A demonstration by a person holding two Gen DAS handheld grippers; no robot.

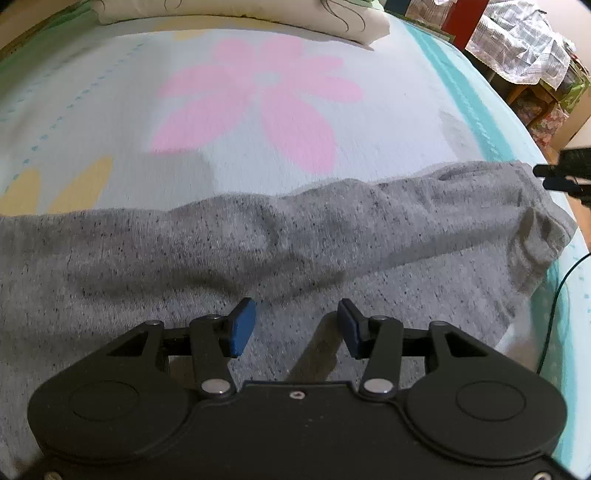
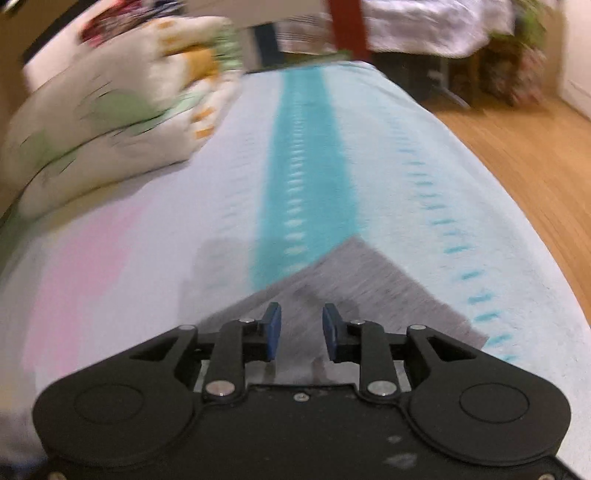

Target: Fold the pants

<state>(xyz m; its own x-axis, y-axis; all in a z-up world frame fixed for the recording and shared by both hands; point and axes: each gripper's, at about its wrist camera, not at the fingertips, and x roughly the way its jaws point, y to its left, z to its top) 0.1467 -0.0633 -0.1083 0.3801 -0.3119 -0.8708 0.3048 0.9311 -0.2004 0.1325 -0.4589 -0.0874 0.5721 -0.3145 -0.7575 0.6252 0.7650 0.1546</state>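
The grey speckled pants [image 1: 258, 236] lie stretched across the bed, running from the left edge to the right, with one end bunched at the right [image 1: 532, 236]. My left gripper [image 1: 295, 325] is open and empty, hovering just above the grey fabric near its front part. In the right wrist view a corner of the pants [image 2: 362, 280] lies on the bedspread. My right gripper [image 2: 301, 330] is open and empty above that corner. The right gripper's tip also shows in the left wrist view [image 1: 561, 177], at the pants' right end.
The bedspread [image 1: 258, 92] is pale blue with a pink flower and a teal stripe [image 2: 306, 177]. A pillow [image 1: 240, 14] and folded bedding [image 2: 110, 110] lie at the head. The bed edge drops to a wooden floor [image 2: 524, 155] on the right. A cable [image 1: 554, 302] hangs there.
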